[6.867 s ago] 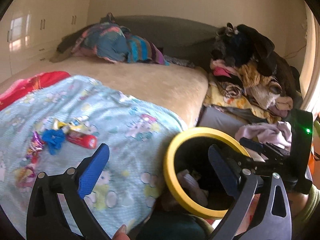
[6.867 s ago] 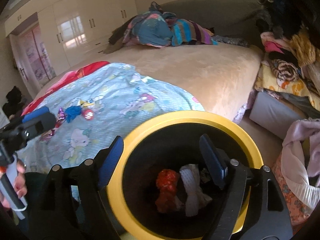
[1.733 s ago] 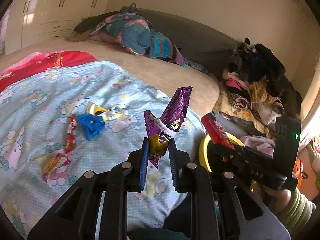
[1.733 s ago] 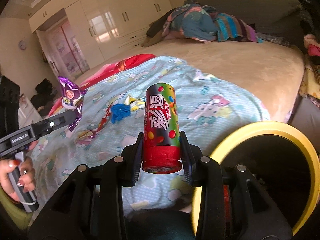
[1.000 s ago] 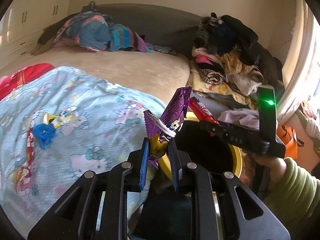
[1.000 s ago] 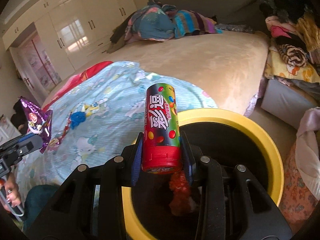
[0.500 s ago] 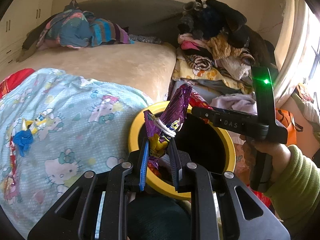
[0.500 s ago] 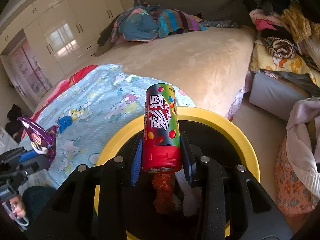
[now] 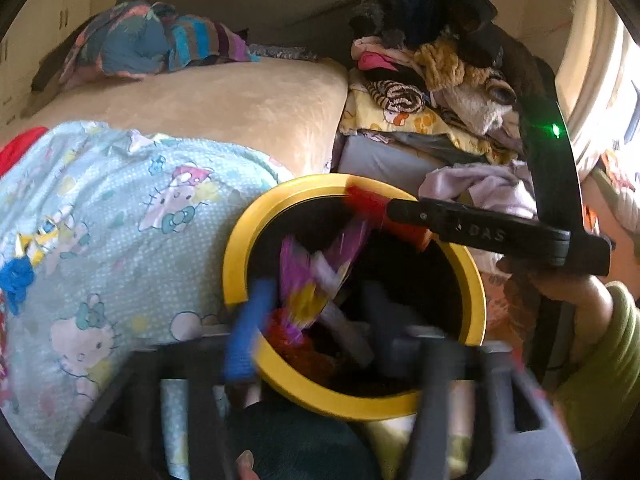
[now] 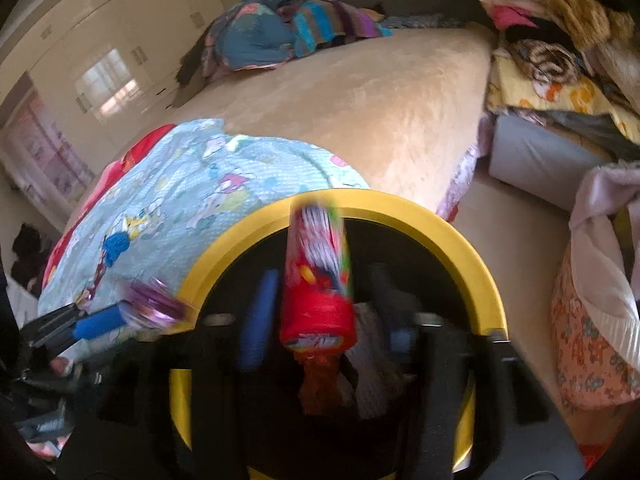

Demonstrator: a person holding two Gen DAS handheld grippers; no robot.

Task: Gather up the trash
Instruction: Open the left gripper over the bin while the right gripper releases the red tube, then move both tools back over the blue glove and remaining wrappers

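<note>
A black bin with a yellow rim stands beside the bed. My left gripper hangs over its near edge with its jaws opening. A purple wrapper is loose and blurred between the fingers, over the bin's mouth. In the right wrist view my right gripper is also above the bin, its jaws opening. The red candy tube stands tilted between the pads with a gap on either side. The tube also shows at the bin's far rim. Red and white trash lies inside the bin.
A blue wrapper and a yellow one lie on the cartoon blanket at the left. Clothes are heaped on a grey box behind the bin. A green-sleeved hand holds the right gripper.
Both grippers have moved over the bin and their jaws have spread. The purple wrapper and the red tube, firmly pinched half a second ago, now sit loose and blurred.
</note>
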